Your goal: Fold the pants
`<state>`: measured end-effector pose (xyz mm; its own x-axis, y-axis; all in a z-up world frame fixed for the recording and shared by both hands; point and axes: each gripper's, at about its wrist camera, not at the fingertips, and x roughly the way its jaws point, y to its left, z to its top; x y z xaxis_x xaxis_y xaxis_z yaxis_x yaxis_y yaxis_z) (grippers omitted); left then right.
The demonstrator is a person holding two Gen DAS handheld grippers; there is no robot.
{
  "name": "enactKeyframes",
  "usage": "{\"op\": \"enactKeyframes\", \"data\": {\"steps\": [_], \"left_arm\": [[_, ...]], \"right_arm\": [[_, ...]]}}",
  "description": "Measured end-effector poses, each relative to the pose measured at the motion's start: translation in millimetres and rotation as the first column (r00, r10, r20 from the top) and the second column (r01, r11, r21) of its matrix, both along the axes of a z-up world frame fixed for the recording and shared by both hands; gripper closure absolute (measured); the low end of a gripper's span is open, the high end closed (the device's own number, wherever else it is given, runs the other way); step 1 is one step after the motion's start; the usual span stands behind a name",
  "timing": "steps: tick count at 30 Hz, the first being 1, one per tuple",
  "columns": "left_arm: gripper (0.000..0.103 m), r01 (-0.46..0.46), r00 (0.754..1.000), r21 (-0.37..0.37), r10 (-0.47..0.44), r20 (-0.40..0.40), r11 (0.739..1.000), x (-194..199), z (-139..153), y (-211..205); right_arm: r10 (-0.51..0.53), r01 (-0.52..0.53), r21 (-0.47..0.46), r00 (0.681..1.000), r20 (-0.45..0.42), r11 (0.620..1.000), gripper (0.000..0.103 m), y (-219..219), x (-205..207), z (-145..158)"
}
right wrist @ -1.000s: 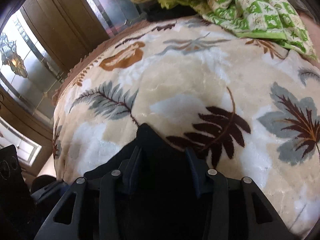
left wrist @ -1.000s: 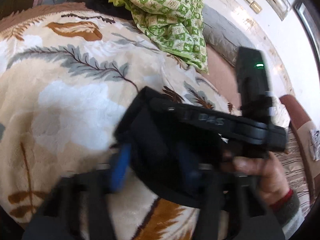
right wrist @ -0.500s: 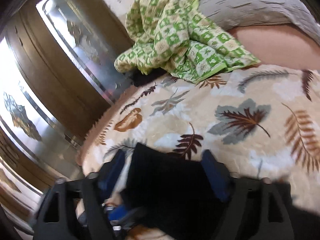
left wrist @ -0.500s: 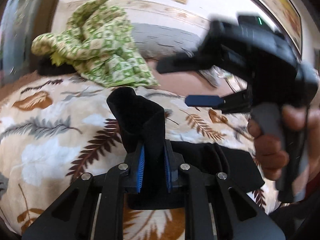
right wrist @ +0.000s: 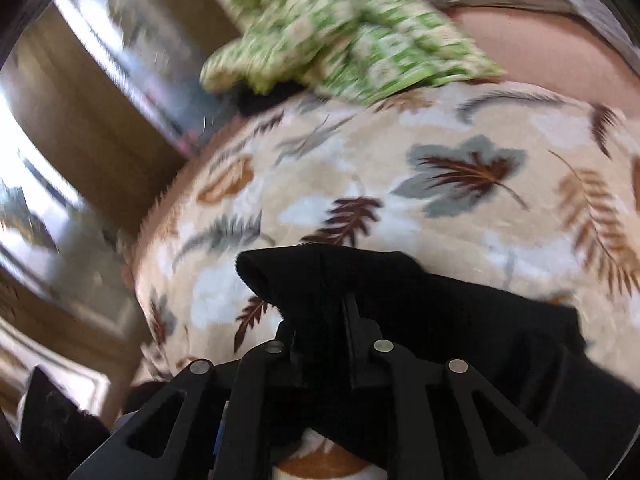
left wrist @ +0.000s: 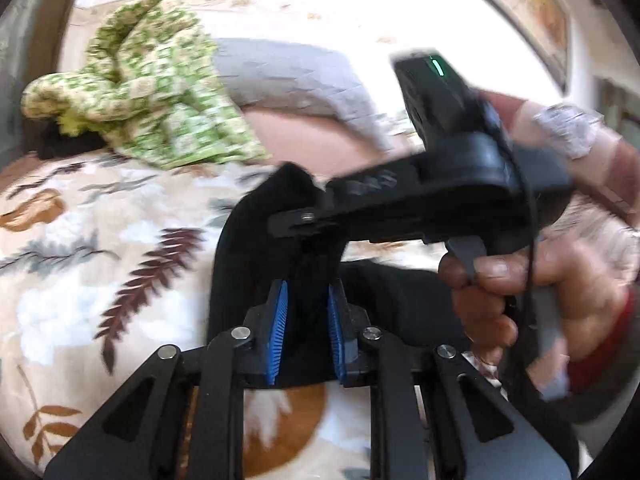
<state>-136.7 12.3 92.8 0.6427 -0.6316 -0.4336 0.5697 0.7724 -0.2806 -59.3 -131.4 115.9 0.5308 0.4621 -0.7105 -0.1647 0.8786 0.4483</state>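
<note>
Near the front edge of the bed, on the cream plush blanket printed with brown and grey leaves (left wrist: 80, 296), you have the black soft-fabric pants (left wrist: 256, 240) bunched and partly raised off the blanket. Your left gripper (left wrist: 306, 330) is clamped on a thick fold of them, its blue ribbed pads (left wrist: 280, 320) pressing the cloth from both sides. Your right gripper (right wrist: 320, 328) has just been closing, and in its own view the black fabric sits pinched between the jaws, with a rolled end (right wrist: 276, 272) sticking out ahead of the fingers. In the left wrist view your right hand (left wrist: 516, 292) squeezes the trigger of that tool right beside the left one, so both grips sit close together on the same end of the garment.

Judging from this, the fold is at an early or middle stage: the pants are gathered in a lump, no flat, squared shape shows, and the rest of the cloth trails toward you on the blanket. Laying them out and doubling them over seems still ahead.

A crumpled green-and-white patterned cloth (left wrist: 152, 96) lies at the far edge, well apart. Raised lettering on the side of the right tool is too blurred to read; no other writing is legible.
</note>
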Motion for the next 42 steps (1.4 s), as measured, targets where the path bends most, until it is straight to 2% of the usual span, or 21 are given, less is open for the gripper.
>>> {"op": "enactKeyframes", "data": {"steps": [4, 6, 8, 11, 14, 16, 17, 20, 21, 22, 23, 26, 29, 31, 33, 35, 38, 40, 42], "left_arm": [[0.077, 0.019, 0.996, -0.017, -0.017, 0.087, 1.000, -13.0, 14.0, 4.2], [0.068, 0.001, 0.997, -0.022, 0.000, 0.076, 1.000, -9.6, 12.5, 3.3], [0.068, -0.011, 0.999, -0.012, 0.011, 0.039, 1.000, -2.2, 6.4, -1.7], [0.068, -0.014, 1.000, 0.006, 0.014, -0.004, 1.000, 6.0, -2.8, -12.8], [0.064, 0.006, 1.000, 0.039, -0.005, -0.016, 0.999, 7.4, -10.8, -30.3], [0.061, 0.019, 1.000, 0.068, -0.017, -0.018, 0.998, 6.8, -14.8, -42.1], [0.061, 0.026, 0.999, 0.077, -0.024, -0.025, 0.997, 7.6, -16.6, -46.5], [0.060, 0.043, 0.998, 0.125, -0.037, -0.049, 0.991, 14.0, -17.8, -56.9], [0.058, 0.047, 0.997, 0.142, -0.039, -0.061, 0.989, 17.7, -17.1, -59.4], [0.058, 0.063, 0.996, 0.156, -0.051, -0.078, 0.986, 23.1, -15.4, -63.1], [0.057, 0.079, 0.994, 0.161, -0.065, -0.087, 0.984, 27.8, -13.1, -66.1], [0.038, 0.092, 0.995, 0.190, -0.082, -0.062, 0.977, 40.5, -1.4, -80.3], [0.036, 0.062, 0.997, 0.237, -0.051, -0.050, 0.969, 61.1, 2.0, -98.2], [0.036, 0.059, 0.995, 0.260, -0.034, -0.098, 0.964, 75.8, -7.3, -104.2], [0.036, 0.065, 0.985, 0.280, -0.016, -0.173, 0.958, 92.0, -26.2, -111.3], [0.036, 0.085, 0.974, 0.335, -0.008, -0.226, 0.938, 98.0, -45.3, -122.4], [0.036, 0.084, 0.977, 0.364, -0.005, -0.212, 0.927, 92.2, -51.8, -130.9], [0.036, 0.087, 0.981, 0.378, -0.013, -0.193, 0.922, 88.0, -46.4, -131.9], [0.036, 0.078, 0.981, 0.365, -0.007, -0.194, 0.928, 87.1, -44.1, -128.8]], "right_arm": [[-0.130, 0.124, 0.063, 0.988, 0.084, 0.990, 0.093, -61.5, -43.5, 21.8], [-0.205, 0.194, 0.103, 0.972, 0.115, 0.976, 0.093, -95.9, -69.4, 29.8], [-0.261, 0.246, 0.127, 0.958, 0.121, 0.961, 0.093, -124.7, -89.0, 31.0], [-0.359, 0.347, 0.142, 0.930, 0.077, 0.927, 0.093, -165.5, -108.2, 15.4], [-0.447, 0.448, 0.017, 0.894, -0.028, 0.894, 0.091, -189.4, -112.4, -19.1], [-0.489, 0.489, -0.024, 0.868, -0.089, 0.872, 0.077, -199.2, -116.0, -38.8], [-0.517, 0.517, -0.030, 0.850, -0.102, 0.855, 0.074, -204.1, -121.4, -44.8], [-0.546, 0.550, 0.039, 0.833, -0.088, 0.834, 0.053, -216.6, -138.7, -40.4], [-0.557, 0.560, 0.047, 0.828, -0.065, 0.827, 0.039, -220.3, -144.1, -34.7], [-0.564, 0.566, 0.042, 0.824, -0.043, 0.823, 0.036, -222.2, -146.8, -29.6], [-0.563, 0.564, 0.033, 0.826, -0.023, 0.825, 0.034, -222.1, -147.4, -24.3], [-0.538, 0.538, 0.006, 0.843, 0.000, 0.843, 0.033, -219.1, -140.1, -15.2], [-0.481, 0.483, -0.063, 0.876, 0.039, 0.873, 0.033, -194.2, -130.2, -5.8], [-0.404, 0.409, -0.074, 0.912, 0.070, 0.910, 0.034, -172.9, -127.6, 1.4], [-0.348, 0.351, -0.083, 0.936, 0.049, 0.933, 0.036, -159.0, -126.1, -3.3], [-0.364, 0.359, -0.154, 0.931, -0.001, 0.920, 0.036, -155.5, -127.5, -15.2], [-0.330, 0.299, -0.224, 0.937, -0.115, 0.928, 0.038, -154.7, -141.2, -45.0], [-0.334, 0.302, -0.213, 0.933, -0.133, 0.929, 0.038, -160.1, -154.7, -50.3], [-0.371, 0.352, -0.167, 0.923, -0.102, 0.921, 0.038, -171.5, -166.6, -40.8]]}}
